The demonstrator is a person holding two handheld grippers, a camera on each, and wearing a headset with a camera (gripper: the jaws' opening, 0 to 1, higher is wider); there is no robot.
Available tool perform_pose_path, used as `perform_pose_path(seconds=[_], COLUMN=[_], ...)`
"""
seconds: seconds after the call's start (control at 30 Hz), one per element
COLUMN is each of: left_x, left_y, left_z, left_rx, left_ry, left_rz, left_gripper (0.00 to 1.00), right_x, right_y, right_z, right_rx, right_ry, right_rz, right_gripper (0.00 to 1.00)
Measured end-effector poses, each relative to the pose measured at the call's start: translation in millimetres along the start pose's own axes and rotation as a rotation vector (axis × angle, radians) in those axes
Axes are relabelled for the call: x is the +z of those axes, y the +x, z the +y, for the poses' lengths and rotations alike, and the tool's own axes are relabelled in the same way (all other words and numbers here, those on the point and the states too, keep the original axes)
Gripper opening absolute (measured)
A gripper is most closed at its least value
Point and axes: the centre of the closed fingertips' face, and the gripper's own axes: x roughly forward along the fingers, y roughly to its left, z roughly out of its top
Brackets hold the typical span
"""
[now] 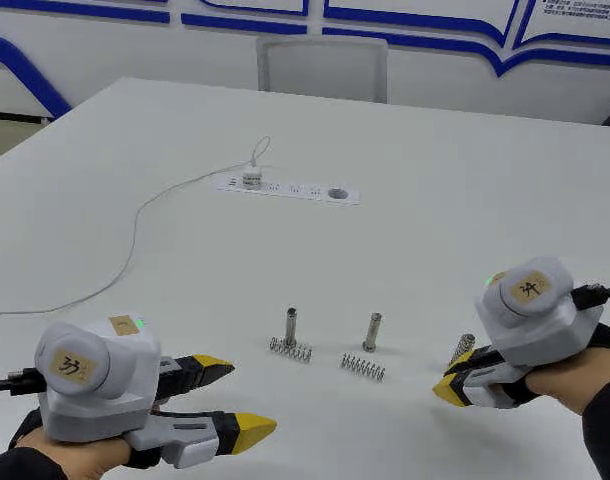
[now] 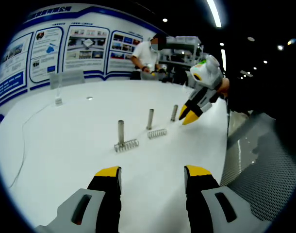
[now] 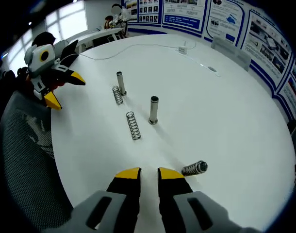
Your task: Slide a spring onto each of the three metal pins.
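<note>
1. Pointing across the white table (image 1: 435, 150), the right gripper (image 3: 149, 174) has its yellow-tipped jaws drawn almost together with only a slim gap, gripping nothing; just beside their tips, to the right in the right gripper view, is the near pin (image 3: 202, 166), with a fitted spring (image 3: 189, 170) around its shaft.
2. Further out stands the middle pin (image 3: 153, 109), bare and upright; a loose spring (image 3: 133, 125) lies flat on the table just beside it.
3. Beyond that the far pin (image 3: 121, 83) is upright and bare; a second spring (image 3: 117, 94) lies against its base.
4. The left gripper (image 2: 153, 172) has its jaws wide open and empty, well apart from the pins; the tips aim toward them.
5. Farther back on the table lies a power strip (image 1: 290, 188) with a plugged-in cable (image 1: 135, 235); a chair (image 1: 322, 68) stands at the far edge.
</note>
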Motion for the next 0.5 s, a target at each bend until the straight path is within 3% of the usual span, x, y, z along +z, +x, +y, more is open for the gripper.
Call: perform_pose_path(seconds=[0.23,0.5], left_x=[0.4,0.0], left_y=[-0.1,0.3], left_z=[0.6,0.8], left_rx=[0.002,0.001], left_ry=[-0.003,-0.002], left_rz=[-0.003,-0.001], left_gripper=[0.53,0.53], right_x=[18.6,29.2], right_y=[10.2,23.5], right_z=[11.4,17.0], right_rx=[0.031,0.062], right_ry=[-0.061,-0.121], right_rz=[-0.011,-0.017], right_gripper=[0.15,0.16])
